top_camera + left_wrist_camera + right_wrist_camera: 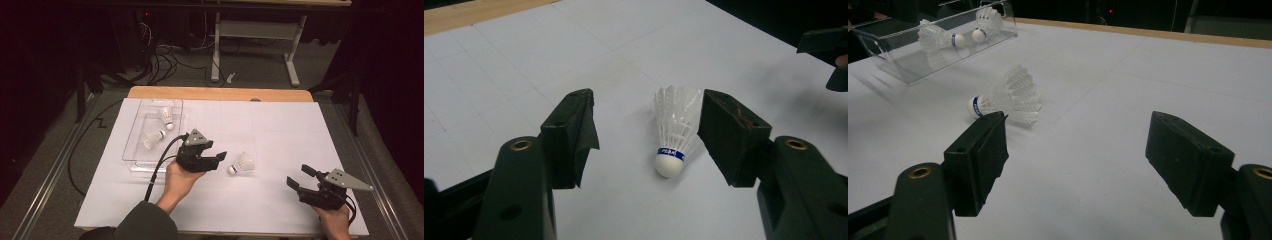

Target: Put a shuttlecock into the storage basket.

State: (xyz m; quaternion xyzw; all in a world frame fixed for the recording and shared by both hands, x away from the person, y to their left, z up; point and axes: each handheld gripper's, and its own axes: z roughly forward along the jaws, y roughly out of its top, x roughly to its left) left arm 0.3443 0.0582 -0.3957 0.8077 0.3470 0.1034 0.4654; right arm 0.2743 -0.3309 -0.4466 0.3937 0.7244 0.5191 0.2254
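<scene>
Pretty dim footage overall. In the high view the white table cover [280,135] is the one lit patch, while the floor and room behind are swallowed by near-black. Light seems to be thrown from overhead, since only soft, short shadows are cast beside the shuttlecock [242,164] and under the left gripper [216,159]. A bit of glare is picked up on the clear plastic tray [135,150]. The high view is soft and grainy. In the left gripper view, a bluish cast is seen and the near jaws are blurred; the shuttlecock's band text can barely be read, possibly "PEAK".
</scene>
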